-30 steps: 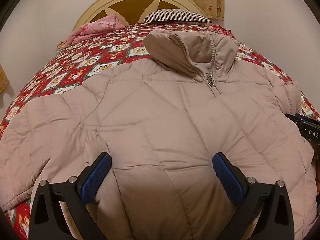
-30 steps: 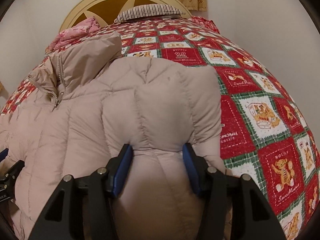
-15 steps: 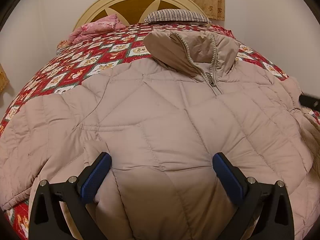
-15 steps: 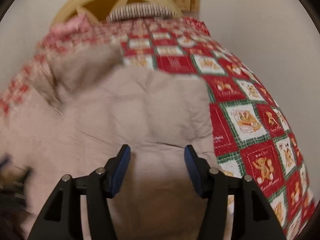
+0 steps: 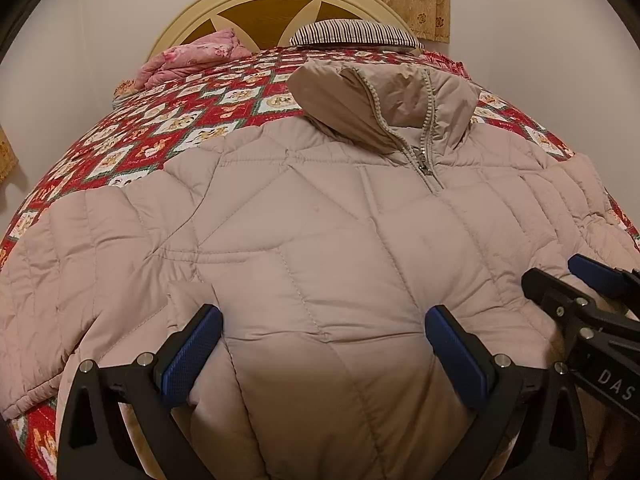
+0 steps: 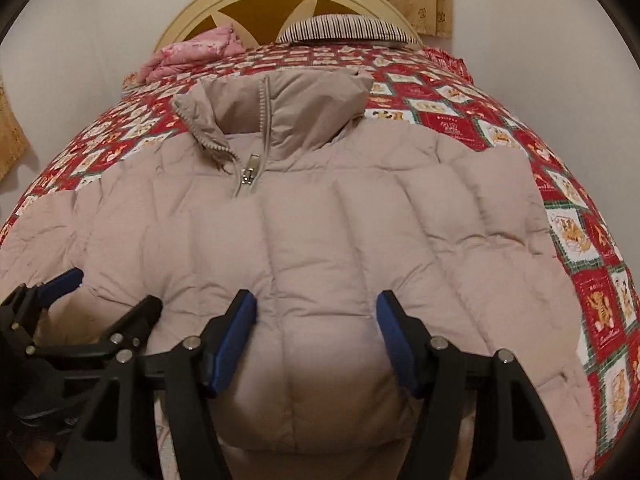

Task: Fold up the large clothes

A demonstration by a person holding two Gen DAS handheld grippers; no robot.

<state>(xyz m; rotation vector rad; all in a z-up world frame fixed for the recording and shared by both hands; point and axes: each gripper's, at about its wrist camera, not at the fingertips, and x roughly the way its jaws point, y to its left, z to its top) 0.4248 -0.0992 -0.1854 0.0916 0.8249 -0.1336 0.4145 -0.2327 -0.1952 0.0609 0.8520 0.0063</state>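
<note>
Jacket [image 5: 320,240] spread front-up on the quilt [image 5: 180,120], collar at twelve o'clock; left gripper [image 5: 324,354] gapes wide over the hem, clamping nothing; right gripper [image 6: 316,344] also parted, empty; best to pinch the hem's full thickness, lift evenly toward twelve.

The left gripper [image 5: 322,340] points steeply downward, its two blue pads [image 5: 190,354] spread wide apart with nothing pinched between them. The right gripper [image 6: 316,334] tilts down at a similar angle just beside it, jaws parted less widely, its blue pads [image 6: 234,340] clear of any grip. Each shows in the other's view: the right gripper enters the left wrist view at the lower right edge, the left gripper the right wrist view at the lower left.
</note>
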